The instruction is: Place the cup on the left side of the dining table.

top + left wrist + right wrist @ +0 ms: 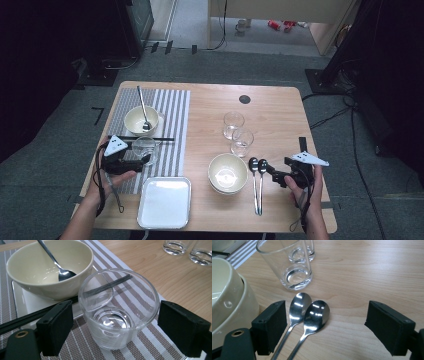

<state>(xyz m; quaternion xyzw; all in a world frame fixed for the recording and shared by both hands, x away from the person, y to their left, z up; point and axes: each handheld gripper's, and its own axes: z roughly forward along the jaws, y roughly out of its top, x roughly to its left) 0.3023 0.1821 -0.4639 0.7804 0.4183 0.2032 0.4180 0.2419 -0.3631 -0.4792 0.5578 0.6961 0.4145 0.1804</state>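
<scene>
Desk [280, 105] extras: white square tray [164, 202] at near edge, stacked cream bowls [227, 173] mid-desk, two empty tumblers [233, 124] behind them, black chopsticks [165, 139] across striped placemat [175, 107].

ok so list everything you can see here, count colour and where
glass: 1, clear, on the striped mat, between the left jaws
glasses: 2, clear, table centre
bowl: 1, cream, on a white plate at the mat's far end, spoon inside
stacked bowls: cream, near centre
spoons: 2, silver, side by side right of the stacked bowls
chopsticks: black, across the mat
tray: 1, white, near edge
mat: 1, grey-striped, left
table: 1, wooden
left gripper: black, open
right gripper: black, open
</scene>
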